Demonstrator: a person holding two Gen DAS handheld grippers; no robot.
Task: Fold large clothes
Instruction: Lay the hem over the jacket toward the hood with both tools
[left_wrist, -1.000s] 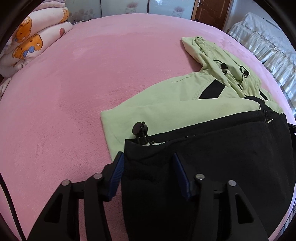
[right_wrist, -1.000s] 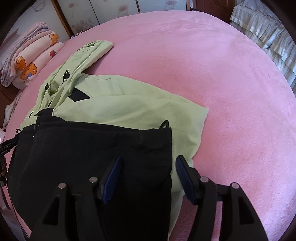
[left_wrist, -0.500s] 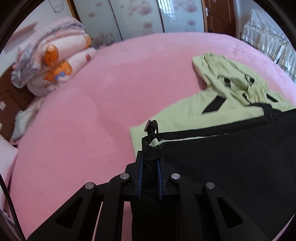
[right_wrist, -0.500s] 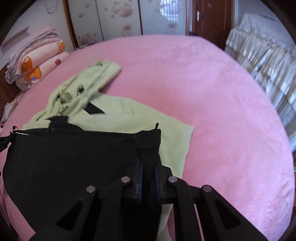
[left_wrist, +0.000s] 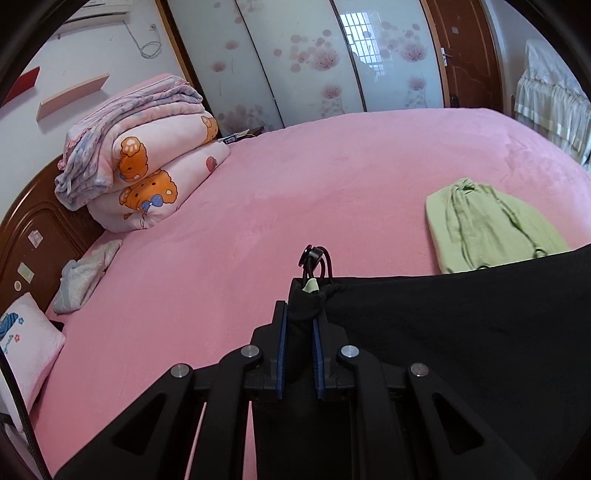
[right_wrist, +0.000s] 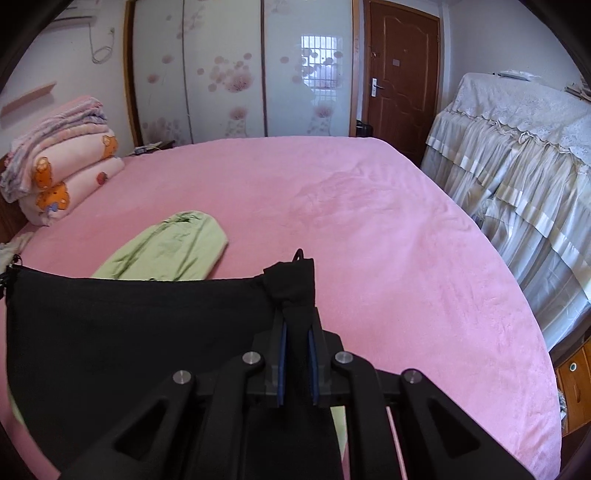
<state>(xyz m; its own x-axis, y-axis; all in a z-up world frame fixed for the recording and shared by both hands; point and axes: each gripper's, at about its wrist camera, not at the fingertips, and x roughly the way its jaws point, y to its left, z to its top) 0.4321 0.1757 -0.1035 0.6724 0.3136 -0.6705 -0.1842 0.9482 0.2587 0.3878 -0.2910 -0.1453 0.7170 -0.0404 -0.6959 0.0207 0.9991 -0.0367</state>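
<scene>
Bed cover (left_wrist: 332, 192) pink plush, fuzzy matt nap, faint rub marks. Black garment panel (left_wrist: 461, 332) matt woven cloth, no sheen; green hood (left_wrist: 487, 229) far right, soft matt cotton-like cloth, creased. Cord stopper (left_wrist: 310, 256) at the hem glossy black plastic. Left tongs (left_wrist: 299, 332) matt black plastic arms, shiny metal rivets, blue rubbery pads (left_wrist: 279, 347); right tongs (right_wrist: 295, 339) same finish. Folded quilts (left_wrist: 147, 166) far left, soft fleecy printed cloth. Headboard (left_wrist: 40, 236) dark glossy wood. Wardrobe doors (right_wrist: 221, 74) smooth glossy panels, floral print. Door (right_wrist: 402, 74) brown varnished wood. Lace cover (right_wrist: 517, 147) right, cream pleated cloth.
</scene>
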